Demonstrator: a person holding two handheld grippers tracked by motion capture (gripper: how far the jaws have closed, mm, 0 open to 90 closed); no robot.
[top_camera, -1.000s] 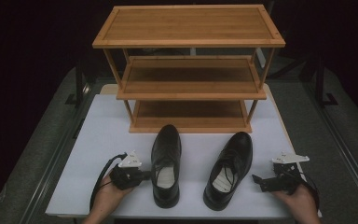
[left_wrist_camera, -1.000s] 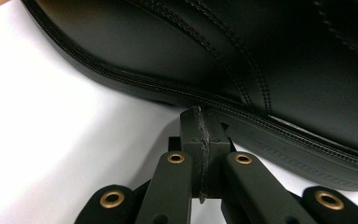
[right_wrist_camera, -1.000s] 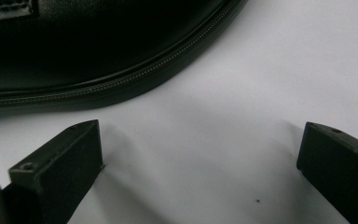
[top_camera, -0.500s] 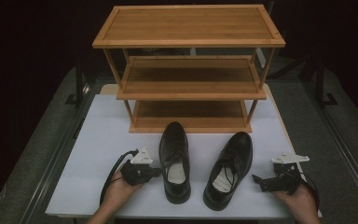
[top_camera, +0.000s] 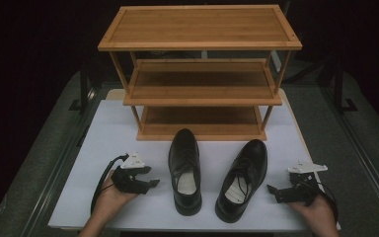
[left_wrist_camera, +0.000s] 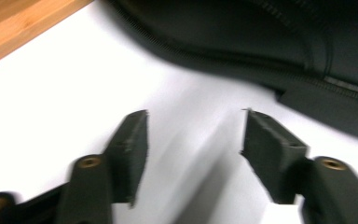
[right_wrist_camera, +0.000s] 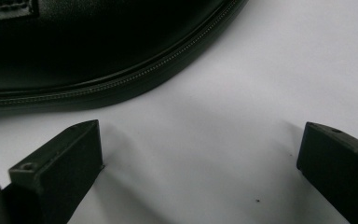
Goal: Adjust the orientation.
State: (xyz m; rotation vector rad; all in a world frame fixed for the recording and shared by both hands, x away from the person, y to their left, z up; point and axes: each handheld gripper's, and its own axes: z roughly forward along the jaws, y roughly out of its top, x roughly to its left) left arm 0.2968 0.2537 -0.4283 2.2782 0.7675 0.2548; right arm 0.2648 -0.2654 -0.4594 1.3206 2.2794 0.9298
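The two black leather lace-up shoes stand side by side on the white bench (top_camera: pixel 79 197), toes toward the three-tier bamboo shoe rack (top_camera: pixel 200 74) just behind them: the left shoe (top_camera: pixel 185 170) straight and close to the rack's bottom tier, the right shoe (top_camera: pixel 242 177) angled, its heel swung toward the other's. Your left tongs (top_camera: pixel 150 183) sit just beside the left shoe's flank, apart from it; their jaws have just been opening and now stand spread with only bare bench between them, as the left gripper view shows (left_wrist_camera: pixel 193 154). Your right tongs (top_camera: pixel 272 191) rest near the right shoe's heel, spread wide and empty, the shoe's welt lying just beyond the jaws in the right gripper view (right_wrist_camera: pixel 200 158). By my reading you have let go of the left shoe after lining it up, and both shoes are yet to be shelved. Next you will probably want a firm pinch on one shoe's collar or heel edge, then a level lift onto a tier without clipping the rack's uprights.
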